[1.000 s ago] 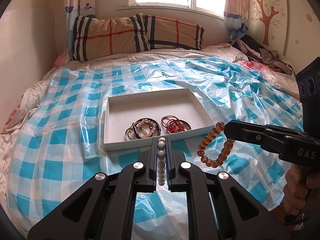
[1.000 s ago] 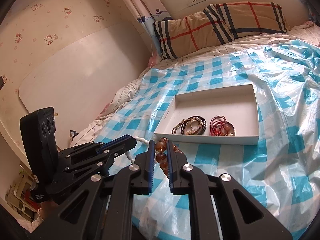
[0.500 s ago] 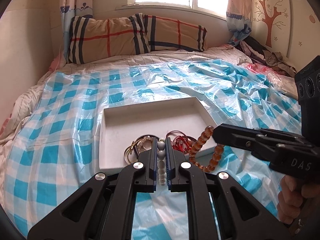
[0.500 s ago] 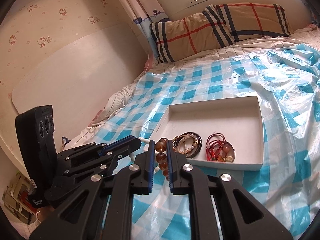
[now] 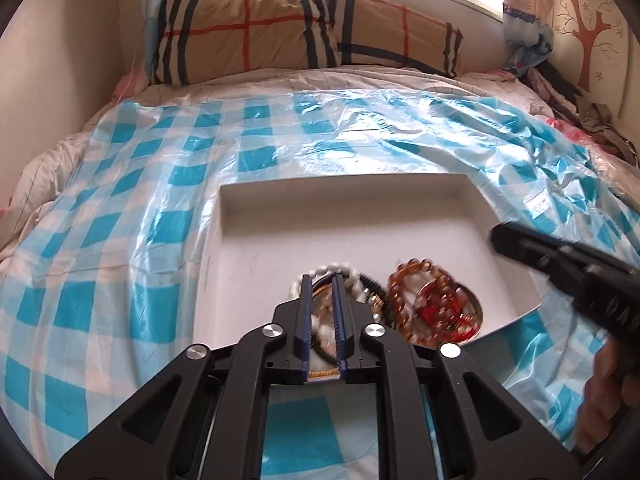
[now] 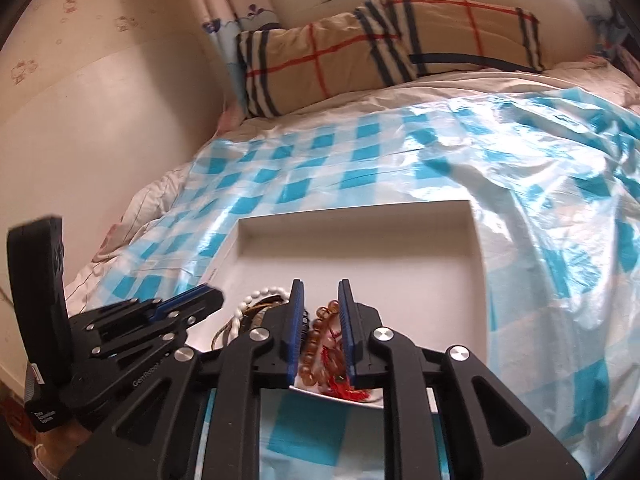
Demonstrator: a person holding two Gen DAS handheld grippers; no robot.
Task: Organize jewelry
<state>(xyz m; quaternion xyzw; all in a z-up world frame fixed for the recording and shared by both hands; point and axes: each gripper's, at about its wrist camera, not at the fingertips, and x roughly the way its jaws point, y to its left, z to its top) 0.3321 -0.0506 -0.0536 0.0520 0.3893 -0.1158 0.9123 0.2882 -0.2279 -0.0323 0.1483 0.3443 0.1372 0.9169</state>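
Observation:
A shallow white box (image 5: 360, 216) (image 6: 360, 256) lies on the bed. At its near end lie a white bead bracelet (image 5: 340, 269) (image 6: 260, 294) on a dark and gold bangle pile (image 5: 370, 286), and an amber bead bracelet (image 5: 412, 270) (image 6: 318, 330) on red cord jewelry (image 5: 448, 308) (image 6: 340, 388). My left gripper (image 5: 320, 280) is open and empty over the white beads. My right gripper (image 6: 320, 286) is open and empty over the amber beads; it also shows in the left wrist view (image 5: 560, 260).
A blue and white checked plastic sheet (image 5: 120, 240) covers the bed. Plaid pillows (image 5: 280, 32) lie at the headboard under the window. Clothes (image 5: 560, 88) are piled at the far right. A pale wall panel (image 6: 80, 140) runs along the left side.
Both grippers moved forward over the box and opened. The white bead bracelet and the amber bead bracelet left the fingers and now lie in the box.

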